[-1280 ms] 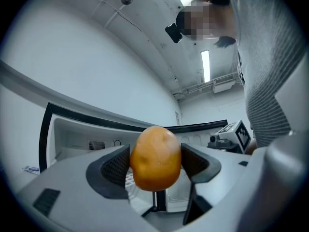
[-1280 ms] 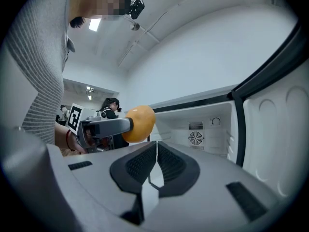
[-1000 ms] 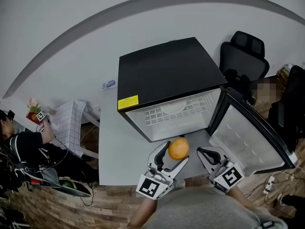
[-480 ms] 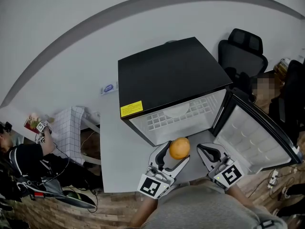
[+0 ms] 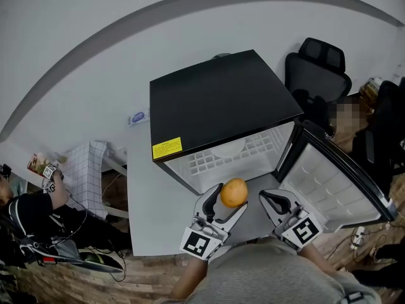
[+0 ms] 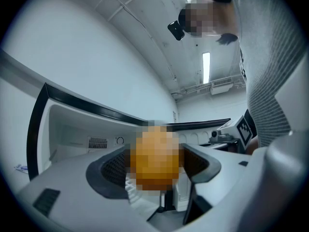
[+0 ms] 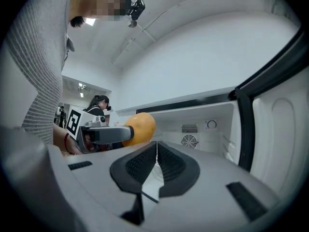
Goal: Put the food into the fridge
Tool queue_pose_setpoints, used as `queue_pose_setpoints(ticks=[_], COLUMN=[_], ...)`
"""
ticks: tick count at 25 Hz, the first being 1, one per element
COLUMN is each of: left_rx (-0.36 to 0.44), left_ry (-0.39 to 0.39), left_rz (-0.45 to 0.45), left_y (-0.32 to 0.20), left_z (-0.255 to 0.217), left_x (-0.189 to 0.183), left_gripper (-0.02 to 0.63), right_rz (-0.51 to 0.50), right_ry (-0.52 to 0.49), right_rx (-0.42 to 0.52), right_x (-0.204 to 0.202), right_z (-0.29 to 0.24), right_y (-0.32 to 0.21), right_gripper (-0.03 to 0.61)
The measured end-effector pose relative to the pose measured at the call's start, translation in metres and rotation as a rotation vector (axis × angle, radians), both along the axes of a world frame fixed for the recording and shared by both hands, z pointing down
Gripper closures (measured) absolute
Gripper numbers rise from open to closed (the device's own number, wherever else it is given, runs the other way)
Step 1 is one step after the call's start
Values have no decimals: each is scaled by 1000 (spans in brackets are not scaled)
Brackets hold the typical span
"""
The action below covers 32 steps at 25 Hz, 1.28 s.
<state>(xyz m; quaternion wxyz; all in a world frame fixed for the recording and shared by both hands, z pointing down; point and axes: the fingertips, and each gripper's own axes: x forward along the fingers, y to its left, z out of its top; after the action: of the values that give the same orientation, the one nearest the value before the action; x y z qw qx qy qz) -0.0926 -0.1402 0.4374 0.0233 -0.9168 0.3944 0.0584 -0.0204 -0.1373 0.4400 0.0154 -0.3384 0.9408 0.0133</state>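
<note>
Left gripper (image 5: 226, 201): jaws clamped on the orange (image 6: 154, 157), one pad each side, fruit sits near the tips and fills the gap. Right gripper (image 7: 156, 159): jaws fully closed, pads meeting along a thin seam, nothing in them

Orange is held in the air in front of the fridge (image 5: 215, 97) opening. In the head view it sits at the lower front edge, not inside. Left gripper points into the cavity. Right gripper is just beside it on the right, also facing in, near the door (image 5: 332, 179). From the right gripper view the orange shows off to the left, in the left gripper's jaws

Fridge: small black box on a white desk (image 5: 142, 195), yellow label (image 5: 167, 148) at the left of its front top edge. Door swung wide open to the right, white liner with moulded racks. Interior white, with a wire shelf (image 5: 231, 152) across the upper part and something pale and round on it, can't tell what. Back wall has a round fan grille (image 7: 189, 141), a slotted vent (image 7: 189, 128) above it and a dial (image 7: 211, 124)

Around: black office chair (image 5: 319, 68) behind the fridge on the right, another person (image 5: 28, 201) low at far left
</note>
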Motion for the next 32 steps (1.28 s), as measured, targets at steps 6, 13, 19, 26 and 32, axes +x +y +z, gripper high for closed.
queue_pose_setpoints(ticks=[6, 13, 19, 26, 32], left_rx=[-4, -3, -18, -16, -21], left_ry=[1, -2, -11, -41, -92], left_rz=[-21, -68, -102, -119, -149], left_y=[-7, -18, -26, -38, -61], left_z=[0, 2, 10, 16, 24], left_x=[9, 13, 8, 7, 3], left_gripper=[273, 273, 273, 273, 273], right_rz=[-16, 8, -2, -12, -17], right_ry=[11, 40, 31, 30, 29], right_rx=[-9, 0, -23, -25, -34], right_x=[8, 1, -2, 3, 4], right_z=[6, 21, 27, 29, 32], right_y=[-11, -44, -42, -42, -42], right_gripper=[565, 565, 565, 565, 565])
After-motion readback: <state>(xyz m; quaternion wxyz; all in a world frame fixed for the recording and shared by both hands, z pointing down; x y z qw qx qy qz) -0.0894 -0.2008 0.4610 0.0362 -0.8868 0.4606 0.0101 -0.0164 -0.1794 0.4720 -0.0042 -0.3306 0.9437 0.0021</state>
